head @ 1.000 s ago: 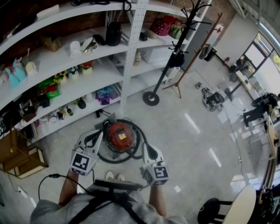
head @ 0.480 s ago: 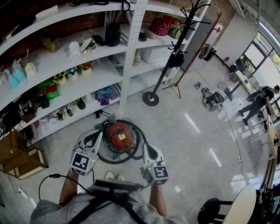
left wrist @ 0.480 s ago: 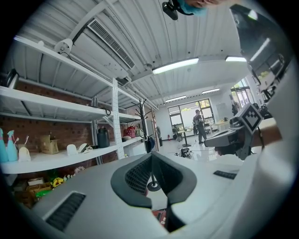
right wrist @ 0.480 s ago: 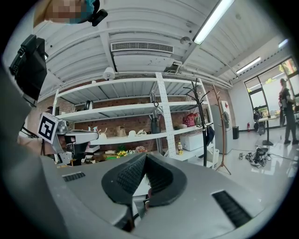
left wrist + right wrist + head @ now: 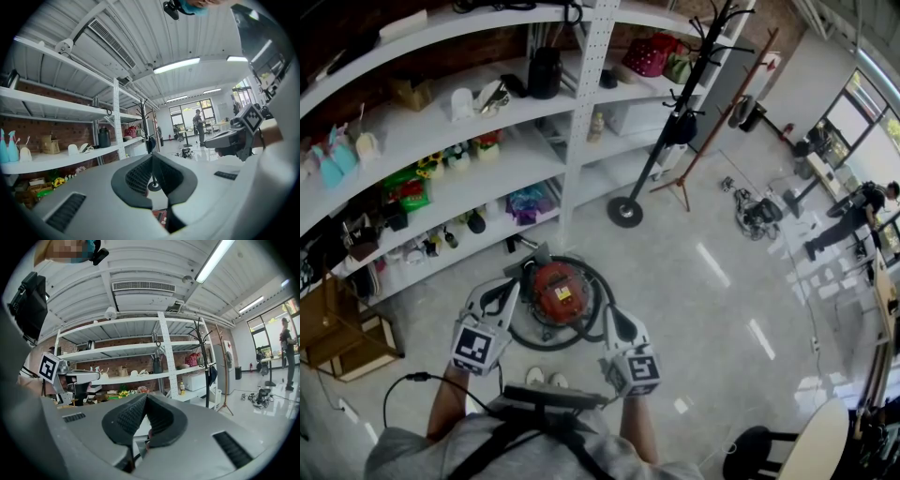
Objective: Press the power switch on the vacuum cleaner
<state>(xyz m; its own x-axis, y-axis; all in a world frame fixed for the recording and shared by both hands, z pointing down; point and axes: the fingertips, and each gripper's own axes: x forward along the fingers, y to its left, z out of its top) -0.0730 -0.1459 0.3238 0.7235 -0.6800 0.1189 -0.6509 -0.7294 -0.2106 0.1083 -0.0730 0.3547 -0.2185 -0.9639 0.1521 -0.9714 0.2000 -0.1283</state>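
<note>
At the far left of the head view a brown wooden crate (image 5: 342, 330) sits on the pale glossy floor (image 5: 703, 309), beneath the long curved white shelf unit (image 5: 441, 127), which is crowded with small items. A thin black cable (image 5: 408, 382) loops over the floor near the person's left arm. The left gripper (image 5: 508, 287) points forward, its marker cube nearest the body; in the left gripper view its two dark ribbed pads (image 5: 138, 176) are pressed together at the tips with nothing between them. Just right of it, in front of the person's white shoes (image 5: 546, 378), the round red vacuum cleaner with a black hose coiled around it (image 5: 559, 292) stands on the floor, between the two grippers as the head view shows them. Its power switch is too small to pick out, and how high the tools hang above it cannot be told. The right gripper (image 5: 608, 311) lies at the hose's right edge; the right gripper view shows its pads (image 5: 130, 418) closed tip to tip, empty. Further right, a black coat stand on a round base (image 5: 625, 210) and a slanting wooden one (image 5: 712, 117) rise from the floor. A distant person (image 5: 853, 208) stands by the windows, and a black stool (image 5: 757, 448) sits at the lower right.
</note>
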